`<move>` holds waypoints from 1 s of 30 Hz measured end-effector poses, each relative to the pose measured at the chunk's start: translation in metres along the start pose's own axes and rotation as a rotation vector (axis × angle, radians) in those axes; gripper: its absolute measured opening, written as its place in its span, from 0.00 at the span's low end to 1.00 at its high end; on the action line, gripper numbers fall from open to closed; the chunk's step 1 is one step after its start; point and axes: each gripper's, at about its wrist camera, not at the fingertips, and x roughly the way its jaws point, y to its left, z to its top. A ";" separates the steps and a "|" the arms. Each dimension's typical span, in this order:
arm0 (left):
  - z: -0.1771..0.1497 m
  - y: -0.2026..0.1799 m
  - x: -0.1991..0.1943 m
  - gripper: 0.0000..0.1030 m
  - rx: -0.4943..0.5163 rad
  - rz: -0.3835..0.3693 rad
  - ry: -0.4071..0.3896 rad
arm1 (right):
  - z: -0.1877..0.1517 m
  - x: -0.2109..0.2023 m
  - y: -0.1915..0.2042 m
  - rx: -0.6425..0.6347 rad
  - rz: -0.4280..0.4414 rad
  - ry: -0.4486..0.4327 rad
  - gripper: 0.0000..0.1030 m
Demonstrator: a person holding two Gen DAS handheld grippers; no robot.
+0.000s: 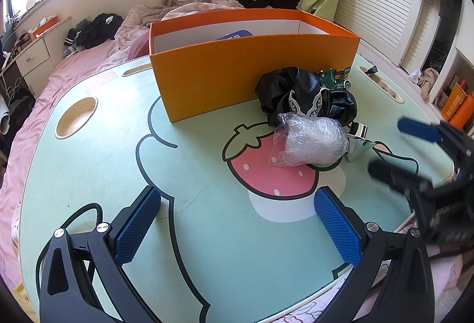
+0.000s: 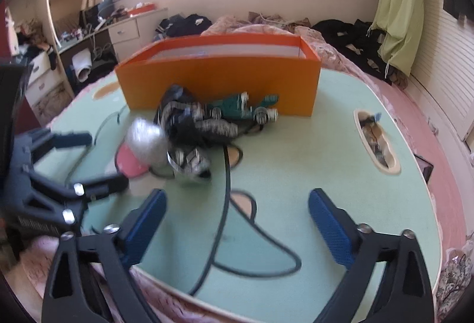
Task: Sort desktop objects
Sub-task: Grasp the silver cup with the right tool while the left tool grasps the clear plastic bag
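An orange box (image 1: 237, 77) stands open at the back of the green table (image 1: 118, 151); it also shows in the right wrist view (image 2: 219, 83). In front of it lie a black lace-trimmed cloth (image 1: 299, 92), a green toy truck (image 1: 334, 77), an object in bubble wrap (image 1: 311, 142) and a shiny metal cup (image 1: 358, 139). My left gripper (image 1: 237, 225) is open and empty, low over the table, short of the pile. My right gripper (image 2: 237, 228) is open and empty; it shows blurred at the right edge of the left wrist view (image 1: 400, 148), close to the cup.
A blue item (image 1: 234, 35) lies inside the box. The table has a round cup hole (image 1: 77, 115) at left and a slot (image 2: 376, 142) at right with small things in it. A pink bed with clothes surrounds the table.
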 end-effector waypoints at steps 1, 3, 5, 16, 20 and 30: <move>0.000 0.000 0.000 1.00 0.000 0.000 0.000 | 0.006 0.000 0.003 -0.009 0.007 -0.010 0.90; 0.001 0.003 0.000 1.00 -0.018 0.011 -0.002 | 0.015 0.003 0.008 -0.022 0.014 -0.013 0.88; 0.001 0.002 0.001 1.00 -0.016 0.011 -0.004 | 0.024 0.009 0.013 -0.028 0.023 0.005 0.86; 0.002 0.001 0.001 1.00 -0.009 0.008 -0.006 | 0.011 0.008 0.010 -0.015 0.048 -0.022 0.28; 0.003 0.000 -0.001 1.00 0.007 0.003 -0.004 | -0.002 -0.004 -0.005 0.046 0.042 -0.060 0.28; 0.042 -0.029 0.005 0.86 0.094 -0.089 -0.025 | -0.011 -0.007 -0.020 0.123 0.036 -0.063 0.28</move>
